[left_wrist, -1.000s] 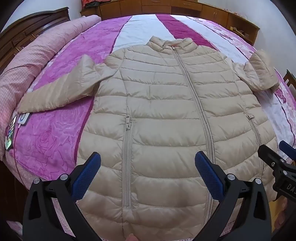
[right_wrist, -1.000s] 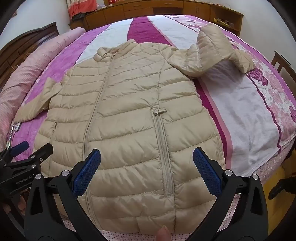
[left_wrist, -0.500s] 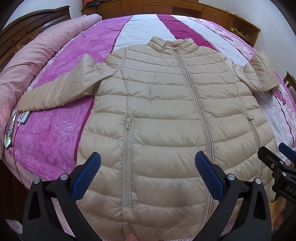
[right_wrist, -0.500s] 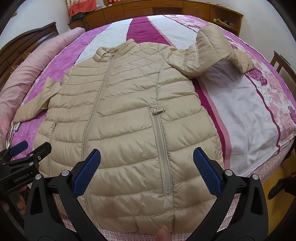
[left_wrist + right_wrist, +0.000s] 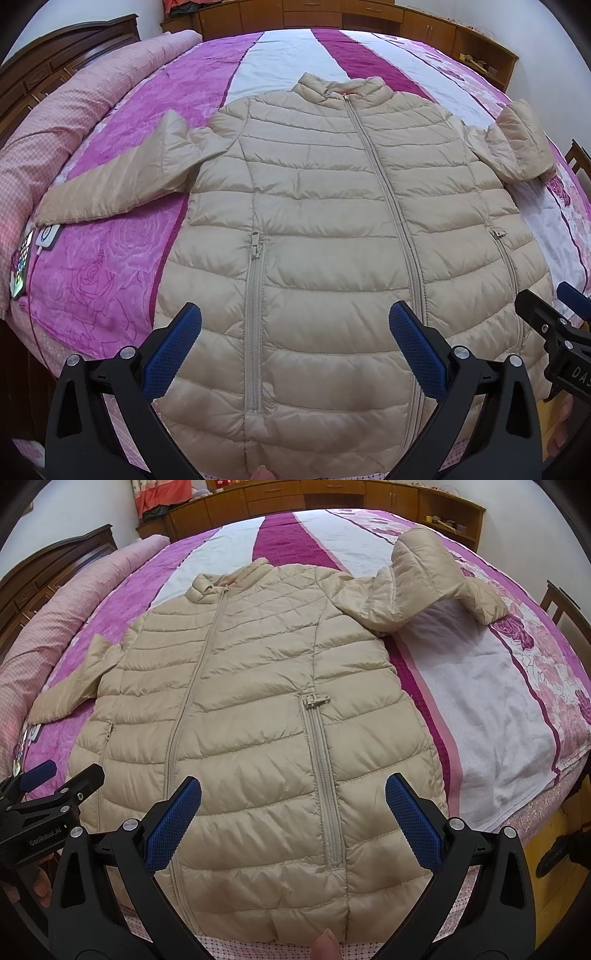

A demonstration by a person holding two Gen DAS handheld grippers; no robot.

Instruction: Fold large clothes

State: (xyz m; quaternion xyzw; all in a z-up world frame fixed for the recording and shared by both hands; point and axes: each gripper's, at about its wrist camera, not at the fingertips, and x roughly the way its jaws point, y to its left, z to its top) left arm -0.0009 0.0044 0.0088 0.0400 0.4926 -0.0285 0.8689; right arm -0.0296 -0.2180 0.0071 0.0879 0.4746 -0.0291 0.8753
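A beige quilted puffer jacket (image 5: 325, 229) lies flat and zipped, front up, on the bed, collar away from me; it also shows in the right wrist view (image 5: 251, 709). Its left sleeve (image 5: 122, 181) stretches out flat to the left. Its right sleeve (image 5: 428, 576) is bent and bunched up at the right. My left gripper (image 5: 295, 339) is open and empty, above the hem near the left pocket zipper. My right gripper (image 5: 293, 812) is open and empty, above the hem near the right pocket zipper. Each gripper shows at the edge of the other's view.
The bed has a purple, white and pink floral cover (image 5: 110, 280). A phone (image 5: 20, 269) and a white charger (image 5: 46, 236) lie at the bed's left edge. A pink rolled quilt (image 5: 55, 122) lies along the left. Wooden cabinets (image 5: 332, 498) stand behind, a chair (image 5: 565, 605) at the right.
Both grippers have drifted slightly; the jacket sits a little differently in view. The jacket itself has not moved and both grippers stay open.
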